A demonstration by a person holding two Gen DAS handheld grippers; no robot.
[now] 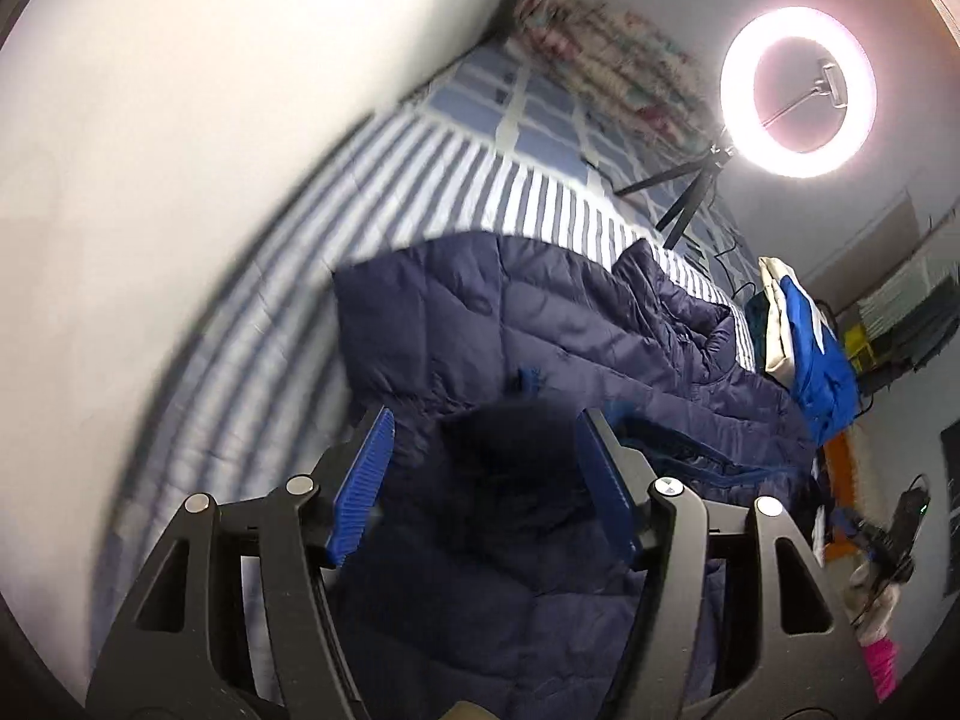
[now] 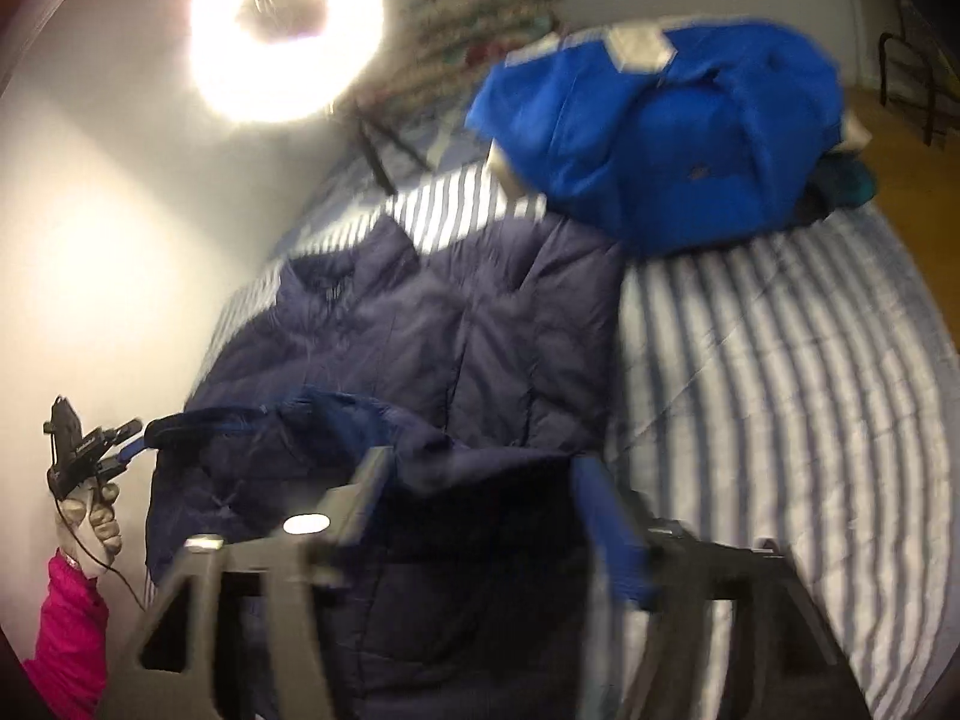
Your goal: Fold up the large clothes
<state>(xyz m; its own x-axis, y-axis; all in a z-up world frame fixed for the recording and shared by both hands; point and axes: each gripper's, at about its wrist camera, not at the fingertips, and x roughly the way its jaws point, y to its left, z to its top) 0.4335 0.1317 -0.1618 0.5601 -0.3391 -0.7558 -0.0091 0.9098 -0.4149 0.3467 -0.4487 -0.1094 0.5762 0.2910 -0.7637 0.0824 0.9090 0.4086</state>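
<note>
A dark navy quilted jacket lies spread on a blue and white striped bed cover. My left gripper has its blue-padded jaws wide apart, with a dark fold of the jacket between them. In the right wrist view the jacket lies in the middle, and my right gripper also has its jaws apart over the jacket's near edge; the picture is blurred. The left gripper also shows there at the far left, touching the end of a sleeve.
A bright blue and white garment lies heaped at the jacket's far side, and also shows in the left wrist view. A lit ring light on a tripod stands on the bed. A white wall runs along the bed.
</note>
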